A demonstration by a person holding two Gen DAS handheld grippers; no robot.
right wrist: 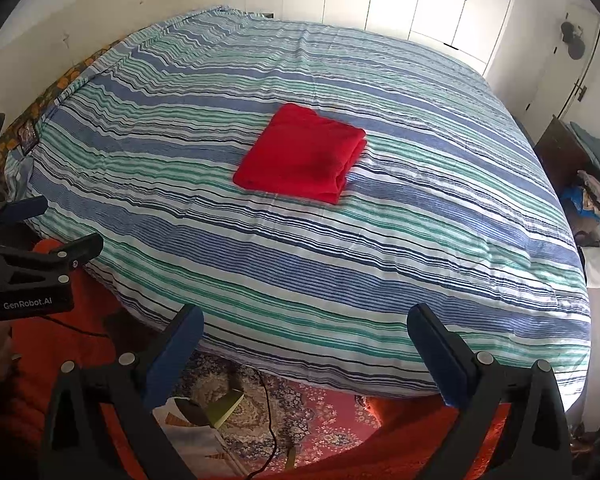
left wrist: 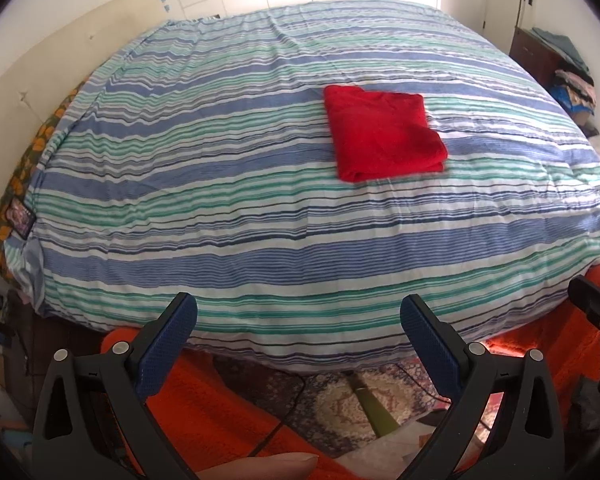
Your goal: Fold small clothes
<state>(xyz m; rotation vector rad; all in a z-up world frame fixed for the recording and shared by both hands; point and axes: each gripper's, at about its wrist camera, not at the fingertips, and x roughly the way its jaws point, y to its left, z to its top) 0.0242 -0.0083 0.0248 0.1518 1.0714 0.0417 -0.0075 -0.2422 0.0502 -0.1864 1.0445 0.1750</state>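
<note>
A red garment (left wrist: 384, 136) lies folded into a neat rectangle on the striped bedspread (left wrist: 220, 184), near the middle of the bed; the right wrist view shows the red garment (right wrist: 304, 152) too. My left gripper (left wrist: 299, 316) hangs open over the near edge of the bed, well short of the garment, with nothing between its blue pads. My right gripper (right wrist: 305, 328) is also open and empty, at the same near edge. The left gripper's body (right wrist: 28, 264) shows at the left of the right wrist view.
A padded headboard (left wrist: 40, 80) runs along the left side. An orange blanket (left wrist: 220, 408) and a patterned rug (right wrist: 300, 420) with a black cable lie below the bed edge. A dark nightstand (right wrist: 568, 160) with piled clothes stands at the right. White wardrobe doors (right wrist: 420, 0) stand behind.
</note>
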